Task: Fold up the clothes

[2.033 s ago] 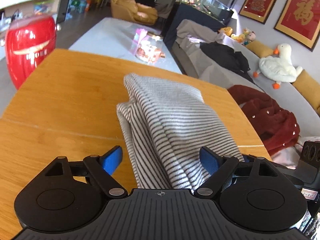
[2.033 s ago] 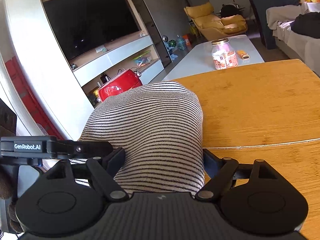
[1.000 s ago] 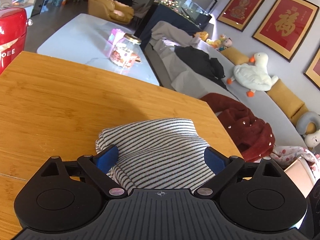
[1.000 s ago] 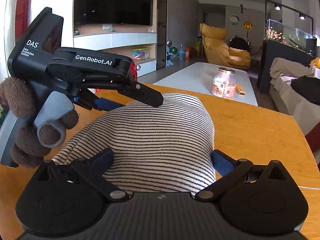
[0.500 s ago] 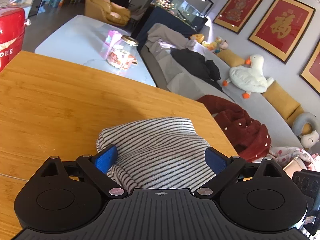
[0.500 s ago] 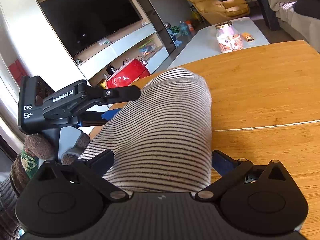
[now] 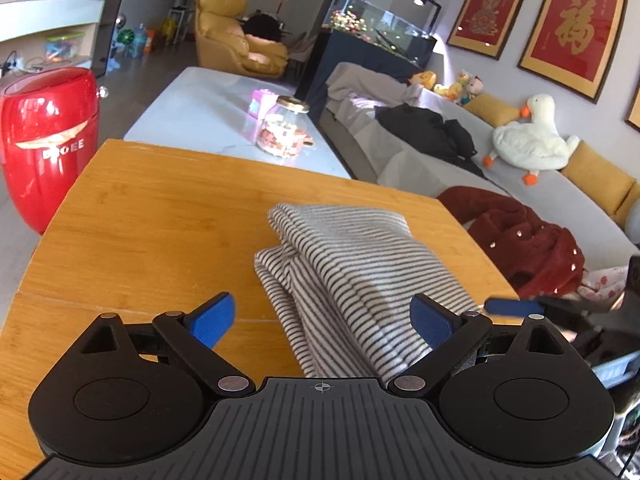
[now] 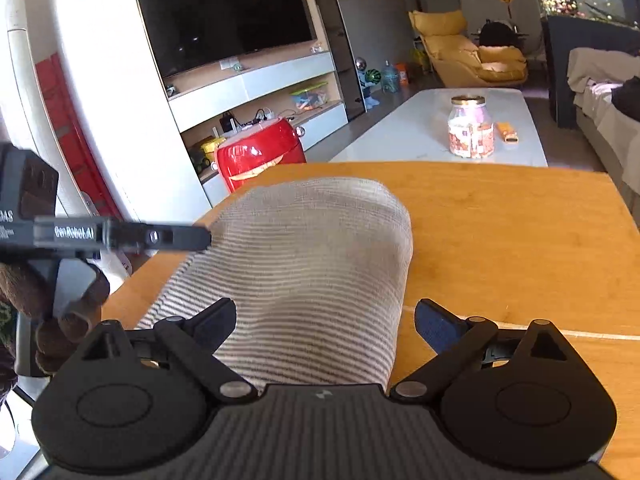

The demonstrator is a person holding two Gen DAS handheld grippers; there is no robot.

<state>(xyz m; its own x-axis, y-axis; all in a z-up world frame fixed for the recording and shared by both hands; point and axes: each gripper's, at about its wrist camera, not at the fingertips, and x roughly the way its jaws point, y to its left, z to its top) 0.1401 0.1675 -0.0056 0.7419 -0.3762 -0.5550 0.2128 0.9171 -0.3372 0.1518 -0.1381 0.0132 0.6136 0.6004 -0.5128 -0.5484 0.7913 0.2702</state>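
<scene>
Both the left gripper (image 7: 322, 318) and right gripper (image 8: 325, 322) straddle the folded grey-and-white striped knit garment (image 7: 352, 276) on the orange wooden table (image 7: 152, 232), jaws spread, the right's just narrowing, probably to neaten it.

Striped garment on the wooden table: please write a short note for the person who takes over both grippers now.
Left gripper: open, holding nothing; the striped garment lies between its fingers, untouched on the left side.
Right gripper: open, its jaws just closing a little; the garment runs between the fingers, no grip visible.
Garment: lies on the wooden table as a narrow folded bundle, several layers thick.
Done: the folding seems mostly finished.
Left: perhaps a last fold or tidying of the edges; judge for yourself.
</scene>
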